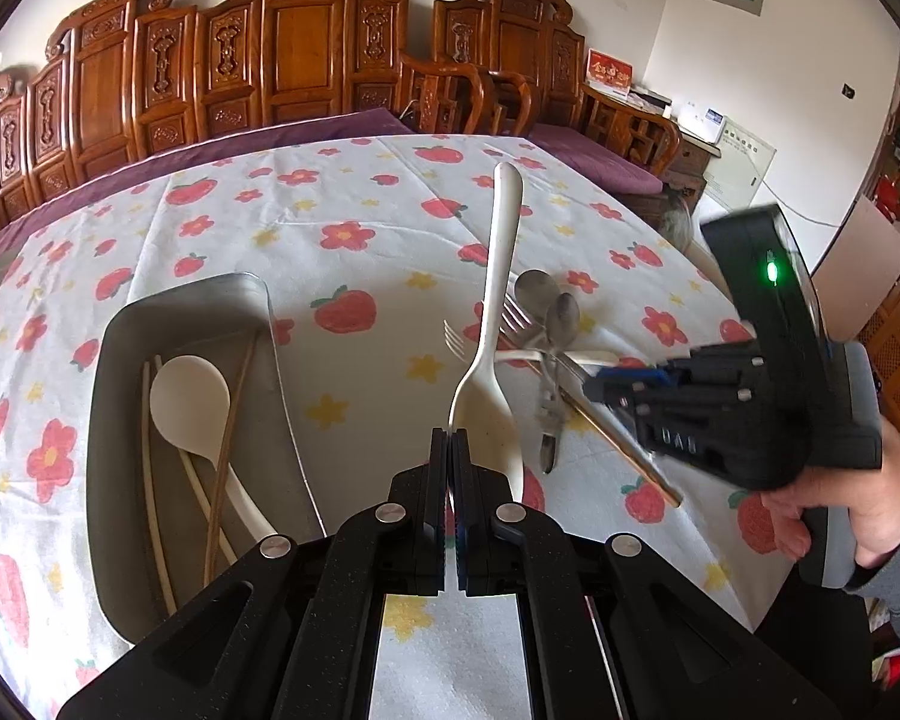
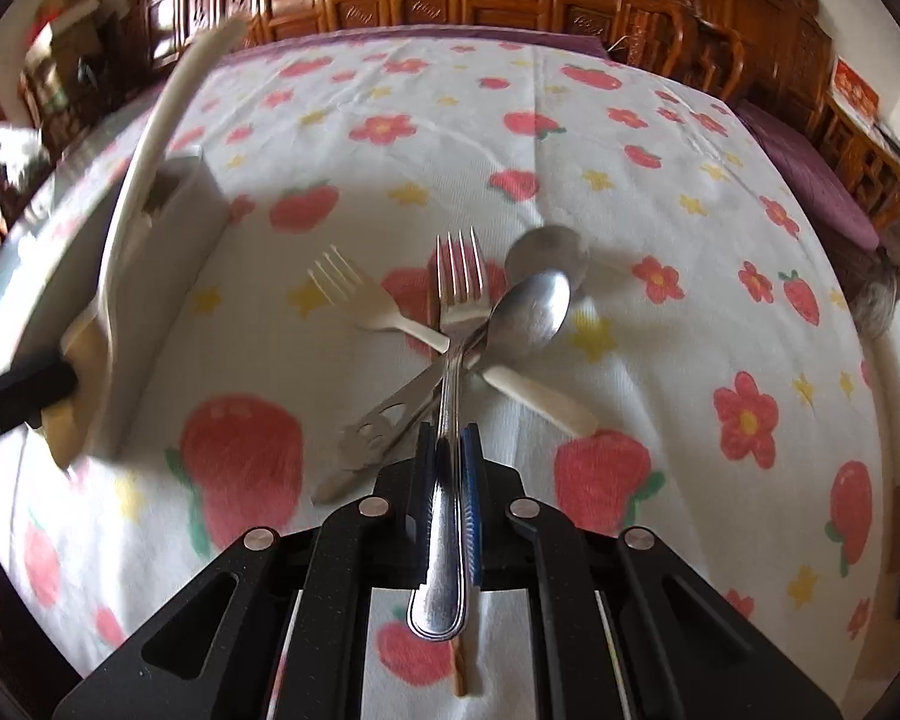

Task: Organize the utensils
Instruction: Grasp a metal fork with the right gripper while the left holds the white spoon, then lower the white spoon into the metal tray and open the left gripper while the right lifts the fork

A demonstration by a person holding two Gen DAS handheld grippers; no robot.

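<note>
My left gripper is shut on the bowl of a cream spoon, whose handle points up and away above the table. To its left a grey tray holds another cream spoon and chopsticks. My right gripper is shut on the handle of a metal fork, over a pile with a metal spoon, a cream fork and another metal piece. In the left wrist view the right gripper sits at that pile.
A white cloth with strawberries and flowers covers the table. Carved wooden chairs stand along the far side. A chopstick lies under the pile toward the right edge. The tray also shows, blurred, in the right wrist view.
</note>
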